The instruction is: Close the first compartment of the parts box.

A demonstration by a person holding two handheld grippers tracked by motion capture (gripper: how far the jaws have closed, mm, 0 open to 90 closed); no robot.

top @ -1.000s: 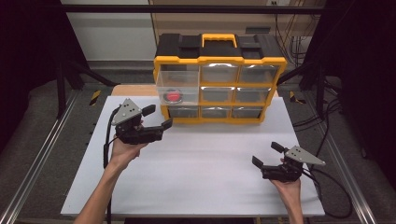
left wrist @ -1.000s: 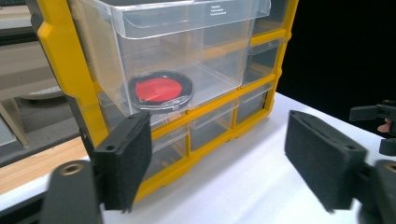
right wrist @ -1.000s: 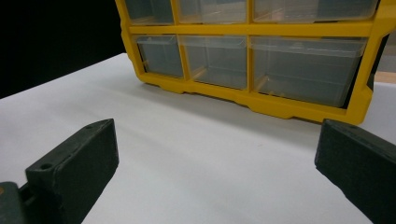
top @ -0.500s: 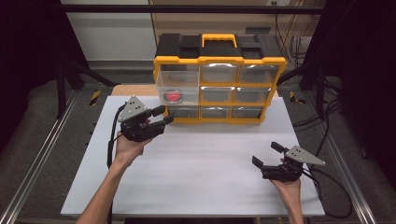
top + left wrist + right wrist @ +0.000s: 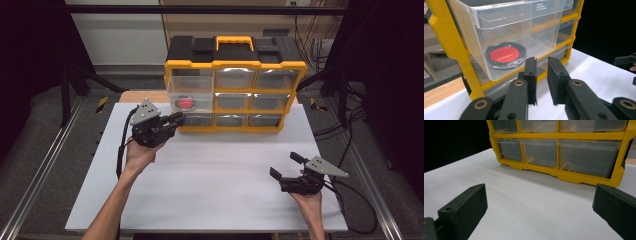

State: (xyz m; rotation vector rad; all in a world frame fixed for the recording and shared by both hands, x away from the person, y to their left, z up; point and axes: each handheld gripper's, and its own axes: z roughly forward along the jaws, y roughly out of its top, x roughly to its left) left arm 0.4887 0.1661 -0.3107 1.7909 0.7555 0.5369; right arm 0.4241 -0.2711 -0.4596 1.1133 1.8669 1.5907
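High view: a yellow drawer cabinet (image 5: 235, 82) stands at the far side of the white bench (image 5: 210, 190). The left gripper (image 5: 176, 120) is at its lower left corner, and the right gripper (image 5: 286, 165) rests well apart, near the front edge.

Left gripper view: jaws nearly together, holding nothing, just below a clear drawer (image 5: 509, 37) containing a red disc (image 5: 505, 54).

Right gripper view: jaws wide apart over bare bench.

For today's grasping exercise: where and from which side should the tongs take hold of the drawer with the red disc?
Probably by the drawer front's top lip, from the front. It is the clear middle-row drawer in the organizer's left column, holding the red disc. The lip juts forward, thin enough to pinch. The left tongs, jaws narrowly parted, already face it.
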